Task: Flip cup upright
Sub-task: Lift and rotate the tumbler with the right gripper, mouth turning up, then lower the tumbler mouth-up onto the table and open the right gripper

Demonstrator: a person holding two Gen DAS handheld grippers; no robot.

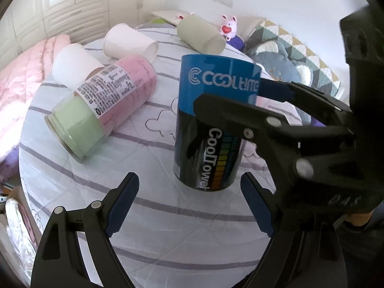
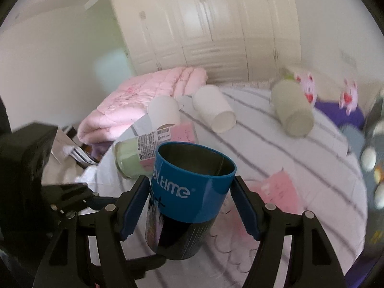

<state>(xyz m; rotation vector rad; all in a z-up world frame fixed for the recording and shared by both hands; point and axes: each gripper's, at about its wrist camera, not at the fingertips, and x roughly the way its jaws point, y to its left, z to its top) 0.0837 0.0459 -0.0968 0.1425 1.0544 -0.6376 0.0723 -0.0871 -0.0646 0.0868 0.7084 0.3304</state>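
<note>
Cup (image 2: pixel 192 196): blue and black can-shaped, upright, open mouth upward, centre of both views, base on the striped sheet (image 1: pixel 168 240). Right gripper (image 2: pixel 189 204): fingers clamped on the cup's blue upper band, one pad (image 2: pixel 134 206) on each side. Left gripper (image 1: pixel 189 206): fingers spread wide, holding nothing, lower centre of its view; cup stands just beyond its tips, apart from them. Pink-and-green jar (image 1: pixel 103 105): lying on its side, left of the cup. Two white paper cups (image 1: pixel 129 42): lying, upper left. Grey-green cup (image 1: pixel 200 34): lying, top centre.
</note>
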